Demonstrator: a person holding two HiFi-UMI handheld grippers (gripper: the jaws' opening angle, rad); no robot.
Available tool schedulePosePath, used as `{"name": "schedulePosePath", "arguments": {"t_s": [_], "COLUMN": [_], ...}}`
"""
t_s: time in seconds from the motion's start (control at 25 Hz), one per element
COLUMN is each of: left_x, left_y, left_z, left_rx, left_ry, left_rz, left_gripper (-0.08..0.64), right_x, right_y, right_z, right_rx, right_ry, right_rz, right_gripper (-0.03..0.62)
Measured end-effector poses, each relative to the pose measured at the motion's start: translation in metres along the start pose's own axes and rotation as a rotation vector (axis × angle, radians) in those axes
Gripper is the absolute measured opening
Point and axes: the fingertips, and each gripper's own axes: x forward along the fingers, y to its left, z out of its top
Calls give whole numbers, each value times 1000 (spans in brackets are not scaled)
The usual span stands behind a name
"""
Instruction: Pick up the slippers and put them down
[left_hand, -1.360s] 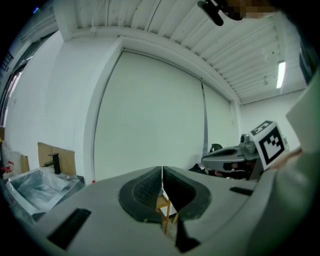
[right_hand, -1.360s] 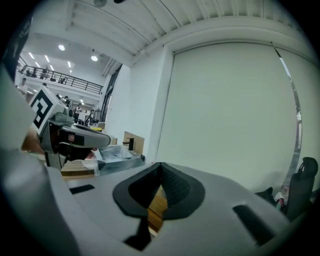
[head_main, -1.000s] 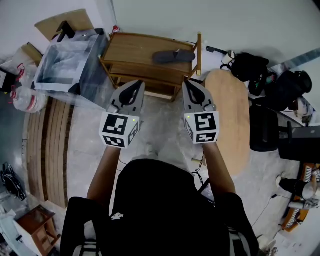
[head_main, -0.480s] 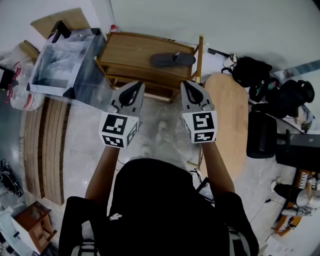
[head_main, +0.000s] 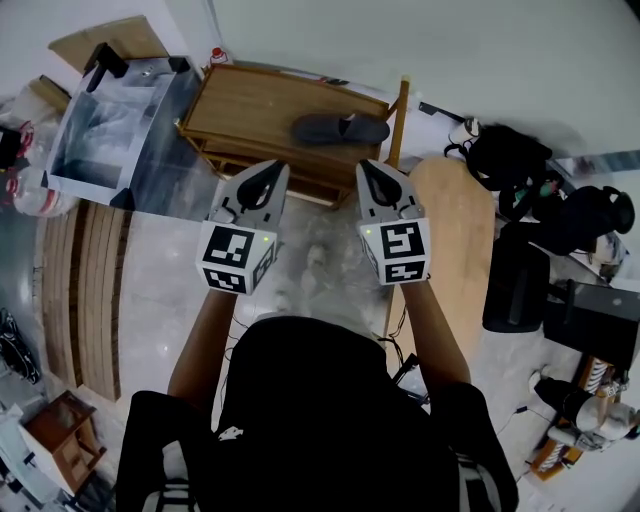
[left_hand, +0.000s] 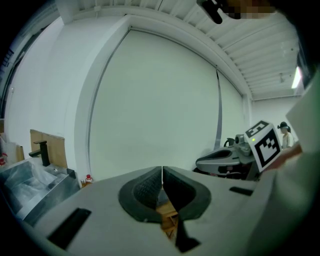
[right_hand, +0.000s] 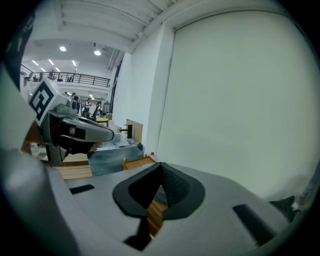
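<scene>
There's your slipper (head_main: 340, 128), a dark grey one, lying flat on the top board of the wooden rack (head_main: 250, 105). It's lengthwise along the board, over toward the right end, close to the upright post (head_main: 398, 115) at that corner. It's the only slipper showing from the head view.

Now your tools. Both grippers are held out in front of you, side by side and short of the rack, tips pointing at it. The right gripper (head_main: 365, 166) is the nearer of the two: the slipper sits just beyond its tip, clear of it, no contact. The left gripper (head_main: 274, 167) points at the middle of the rack's front edge, with the slipper off to its right and farther back.

Check the jaws. In the left gripper view the left gripper (left_hand: 162, 171) has its dark ribbed pads (left_hand: 147, 187) pressed together at the tip, nothing between them, just a sliver of wood showing below. Same story in the right gripper view: the right gripper (right_hand: 161, 167) is closed tight and empty, with wood showing through the gap under the pads.

Around you: a metal sink unit (head_main: 110, 125) stands left of the rack, wooden slats (head_main: 85, 290) lie on the floor below it, an oval wooden board (head_main: 455, 250) lies to the rack's right, and black bags (head_main: 510, 155) sit against the wall beyond that.
</scene>
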Motion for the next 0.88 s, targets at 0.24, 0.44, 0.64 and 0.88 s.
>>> {"name": "schedulePosePath", "arguments": {"t_s": [0.24, 0.44, 0.64, 0.88], "left_x": [36, 50, 60, 64], "left_y": [10, 19, 29, 41], "left_z": [-6, -17, -43, -77], "left_rx": [-1, -14, -37, -75], "left_ry": [-2, 21, 53, 93], "left_rz": [33, 50, 75, 98], "left_gripper": [8, 8, 8, 8], "right_x": [31, 56, 83, 111], "right_y": [-19, -22, -19, -12], "right_z": [-13, -30, -58, -92], "right_rx": [-3, 4, -14, -51], "right_ry": [37, 82, 142, 209], "right_rz": [47, 84, 123, 157], "right_gripper": [0, 0, 0, 0]}}
